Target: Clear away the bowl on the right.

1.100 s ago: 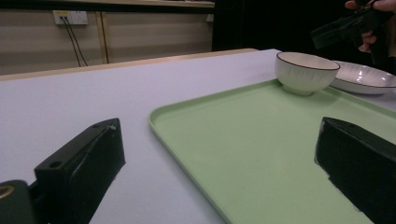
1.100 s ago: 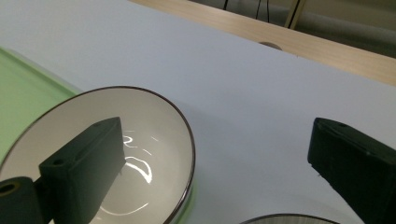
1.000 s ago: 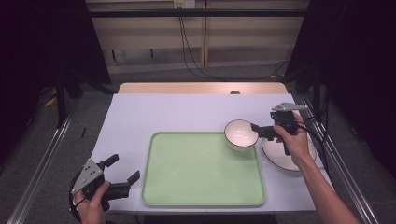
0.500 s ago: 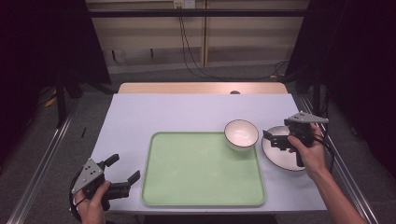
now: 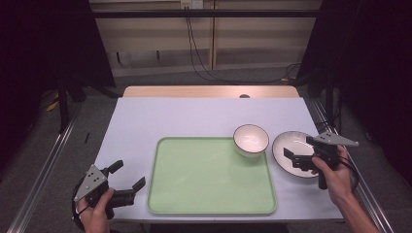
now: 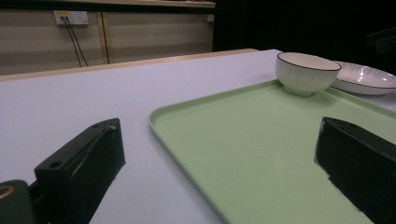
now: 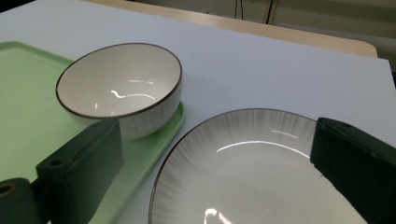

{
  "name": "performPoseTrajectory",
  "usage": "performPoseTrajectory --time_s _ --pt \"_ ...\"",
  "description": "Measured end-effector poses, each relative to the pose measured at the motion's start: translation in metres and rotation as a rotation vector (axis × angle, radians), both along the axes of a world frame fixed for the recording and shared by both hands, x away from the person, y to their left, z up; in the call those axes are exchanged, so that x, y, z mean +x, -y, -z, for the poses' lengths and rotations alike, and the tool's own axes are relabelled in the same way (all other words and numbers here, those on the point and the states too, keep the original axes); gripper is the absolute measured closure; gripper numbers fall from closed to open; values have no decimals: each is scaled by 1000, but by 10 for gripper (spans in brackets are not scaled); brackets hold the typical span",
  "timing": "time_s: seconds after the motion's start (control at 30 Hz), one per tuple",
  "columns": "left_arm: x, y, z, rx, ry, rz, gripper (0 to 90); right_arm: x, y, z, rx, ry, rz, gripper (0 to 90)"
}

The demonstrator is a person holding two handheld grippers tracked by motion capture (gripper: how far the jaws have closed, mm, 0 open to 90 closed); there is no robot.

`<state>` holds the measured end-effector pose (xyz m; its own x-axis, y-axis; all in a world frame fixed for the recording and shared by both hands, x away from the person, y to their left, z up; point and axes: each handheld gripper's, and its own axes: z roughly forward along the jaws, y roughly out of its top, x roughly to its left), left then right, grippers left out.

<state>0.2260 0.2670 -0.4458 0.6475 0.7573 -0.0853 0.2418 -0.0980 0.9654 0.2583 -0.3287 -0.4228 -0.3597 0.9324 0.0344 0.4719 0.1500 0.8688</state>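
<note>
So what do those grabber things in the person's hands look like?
Each hand holds a black tool with two chunky, blocky black jaws. The left gripper and the right gripper both carry a flat grey three-cornered plate on top, and the left one's has small dark holes. A black cable loops from each. The person's forearms are bare, with no sleeves.

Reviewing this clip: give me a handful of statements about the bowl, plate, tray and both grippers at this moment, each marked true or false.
1. The bowl sits at the far right corner of the green tray. True.
2. The plate lies on the tray. False: it rests on the table beside the tray's right edge.
3. The right gripper is shut on the bowl. False: its jaws are open, above the plate.
4. The left gripper is open near the tray's left edge. True.
5. The bowl holds food. False: it is empty.
</note>
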Motion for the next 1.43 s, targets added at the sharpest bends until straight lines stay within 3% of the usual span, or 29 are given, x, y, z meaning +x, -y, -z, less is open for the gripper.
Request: performPoseTrajectory --time_s 0.5,0.6,0.67,0.8,1.07,1.17,1.33,1.43 --pt "-2 -3 0 -10 10 -8 16 -46 3 0 45 37 15 8" --pt "-2 -2 0 -2 6 -11 16 -52 5 1 50 29 13 8" --pt "-2 0 -1 -8 6 -9 16 -55 7 4 82 20 9 8" --pt "-2 0 0 -1 6 -6 16 -63 8 11 63 15 9 8" --pt "-3 -2 -1 -2 12 -3 16 -79 11 17 56 50 7 8" --pt "-3 -2 -1 -3 13 -3 16 -85 15 14 85 80 15 8" --pt "-3 -1 -2 -3 14 0 16 -86 18 16 114 96 -3 15" --pt "-2 -1 -1 -7 9 -5 16 -84 15 18 91 86 -17 11"
